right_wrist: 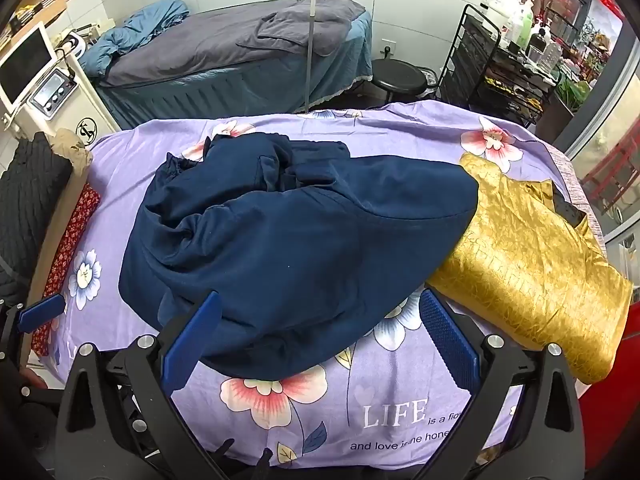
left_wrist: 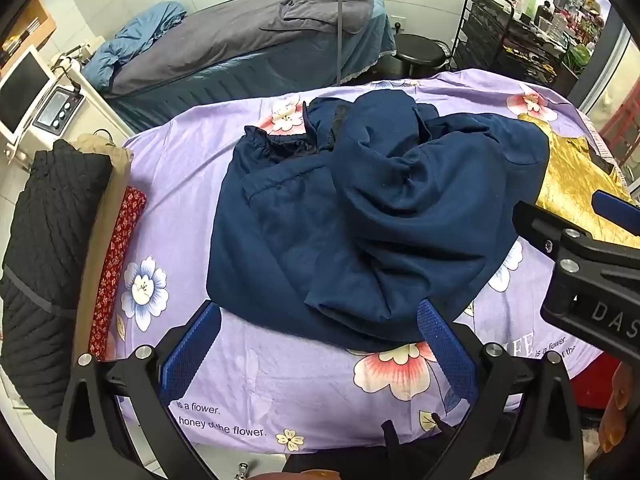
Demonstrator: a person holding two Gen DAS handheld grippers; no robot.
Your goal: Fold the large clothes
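Two grippers are held at the near edge of a table draped in a lilac floral sheet [right_wrist: 400, 128], where a crumpled navy garment [right_wrist: 288, 248] is heaped mid-sheet. Left gripper [left_wrist: 320, 344] and right gripper [right_wrist: 320, 332] are both seen with jaws spread apart, nothing gripped. A folded gold cloth [right_wrist: 532, 264], possibly satin, is overlapped by the garment's right edge.

A crumpled garment [right_wrist: 288, 248] was heaped at the middle of the sheet-covered table [right_wrist: 400, 412], with a folded cloth [right_wrist: 532, 264] laid just to its right, a quilted jacket [left_wrist: 48, 248] draped at the left edge, and a bed [right_wrist: 240, 52] set behind.
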